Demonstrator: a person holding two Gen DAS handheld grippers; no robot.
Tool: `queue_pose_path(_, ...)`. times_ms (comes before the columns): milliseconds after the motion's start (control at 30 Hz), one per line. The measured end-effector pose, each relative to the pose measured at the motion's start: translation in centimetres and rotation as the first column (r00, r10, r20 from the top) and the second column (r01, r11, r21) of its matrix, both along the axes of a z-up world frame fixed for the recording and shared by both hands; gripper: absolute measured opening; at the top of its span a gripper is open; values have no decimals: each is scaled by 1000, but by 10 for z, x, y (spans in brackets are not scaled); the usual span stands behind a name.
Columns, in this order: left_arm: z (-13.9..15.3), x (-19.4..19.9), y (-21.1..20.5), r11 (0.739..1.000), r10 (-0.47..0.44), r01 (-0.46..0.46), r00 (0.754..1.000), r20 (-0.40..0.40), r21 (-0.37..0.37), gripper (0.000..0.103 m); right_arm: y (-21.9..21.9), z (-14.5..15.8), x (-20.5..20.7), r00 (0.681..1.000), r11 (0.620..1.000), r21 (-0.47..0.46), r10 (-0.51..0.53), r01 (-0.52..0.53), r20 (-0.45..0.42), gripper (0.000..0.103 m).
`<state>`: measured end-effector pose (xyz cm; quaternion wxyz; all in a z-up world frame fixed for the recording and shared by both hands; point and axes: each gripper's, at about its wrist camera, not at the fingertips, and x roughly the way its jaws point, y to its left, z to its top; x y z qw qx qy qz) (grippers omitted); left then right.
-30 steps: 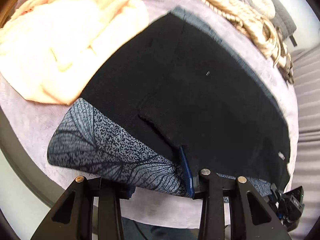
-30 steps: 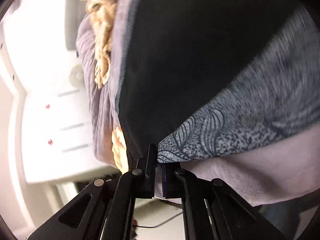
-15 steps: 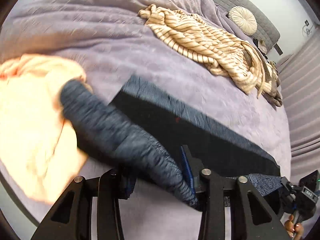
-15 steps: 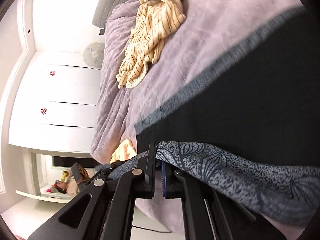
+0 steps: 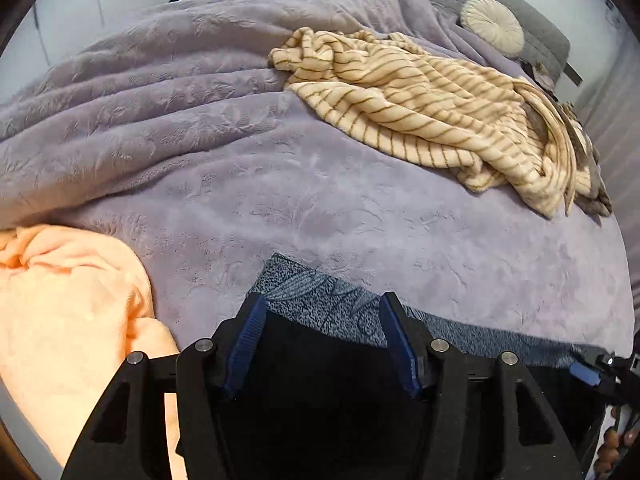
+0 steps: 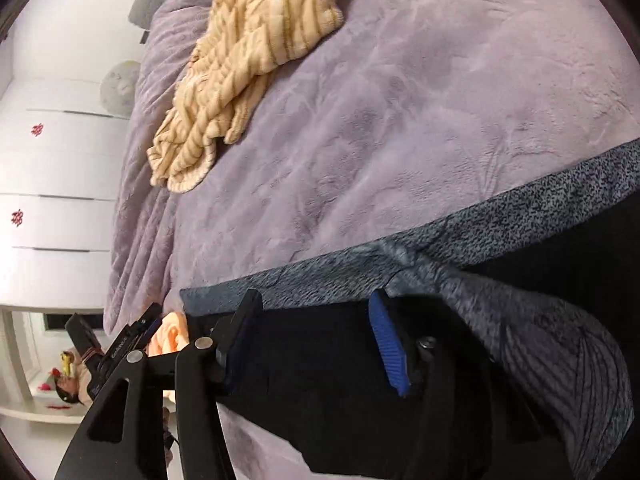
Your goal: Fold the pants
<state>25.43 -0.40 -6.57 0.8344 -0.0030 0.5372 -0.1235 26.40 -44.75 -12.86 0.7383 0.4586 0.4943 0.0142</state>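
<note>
The pants (image 5: pixel 320 392) are black inside with a grey-blue leaf-print outside and lie folded on the lilac bed cover; the printed edge (image 5: pixel 328 300) shows along the far side. My left gripper (image 5: pixel 322 312) is open over the fold's left corner, its blue pads apart and empty. In the right wrist view the pants (image 6: pixel 320 384) fill the near side, with a printed fold (image 6: pixel 560 360) bunched at the right. My right gripper (image 6: pixel 316 308) is open above the black cloth. The right gripper also shows at the left wrist view's right edge (image 5: pixel 600 368).
A cream striped blanket (image 5: pixel 432 108) lies far right on the bed. A peach towel (image 5: pixel 68 312) lies left, close to the pants. A round cushion (image 5: pixel 492 24) sits by the grey headboard. The lilac cover (image 5: pixel 280 200) spreads beyond the fold. White drawers (image 6: pixel 52 200) stand beside the bed.
Both grippers carried the pants' near edge forward over the rest and laid it down. Both have since opened and let go; the fold now lies flat.
</note>
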Motion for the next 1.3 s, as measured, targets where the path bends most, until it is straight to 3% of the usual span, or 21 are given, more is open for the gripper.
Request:
queue_pose_path(133,-14,-24,-29,991,-120,123,990,-70,51,60,19,16,-39,999,1000,-11,-9,8,-34,60)
queue_pose_path(267,-19,-67,-75,968,-251,252,961,-121,0,60,7,27,-106,991,995,-19,-104,102,-82,60)
queue_pose_path(300,-19,-80,-90,954,-298,298,945,-135,-22,60,-3,29,-128,986,991,-35,-133,130,-98,60)
queue_pose_path(367,-20,-109,-126,907,-422,415,891,-169,-76,60,-25,32,-177,969,977,-74,-207,198,-134,60)
queue_pose_path(467,-23,-160,-188,805,-592,582,784,-186,-110,60,-53,31,-247,927,946,-70,-323,315,-189,62)
queue_pose_path(567,-29,-206,-245,730,-682,671,703,-201,-131,60,-72,19,-314,879,915,-59,-399,398,-262,62)
queue_pose_path(633,-32,-231,-276,703,-710,699,674,-205,-133,60,-79,7,-355,853,905,-53,-416,422,-316,62)
queue_pose_path(700,-35,-248,-304,692,-720,707,658,-221,-146,60,-82,-6,-385,833,889,-4,-432,459,-346,62)
queue_pose_path(800,-42,-267,-333,669,-740,725,626,-246,-166,60,-83,-29,-409,830,856,103,-454,508,-324,62)
queue_pose_path(900,-50,-272,-352,651,-752,745,609,-252,-143,60,-87,-59,-417,831,808,232,-472,542,-296,62)
queue_pose_path(1000,-49,-274,-364,661,-740,739,613,-278,-129,61,-98,-65,-422,830,731,397,-514,556,-215,22)
queue_pose_path(1033,-41,-273,-371,658,-744,740,611,-270,-140,61,-103,-59,-418,830,719,426,-527,549,-181,20)
queue_pose_path(1167,-7,-262,-406,658,-752,736,631,-190,-159,61,-158,-21,-398,816,713,479,-578,511,-10,20)
queue_pose_path(1267,13,-240,-445,685,-728,712,675,-117,-156,61,-217,3,-373,792,735,416,-608,536,53,26)
queue_pose_path(1300,20,-230,-458,702,-711,695,697,-91,-156,61,-234,10,-363,787,740,384,-615,553,50,46)
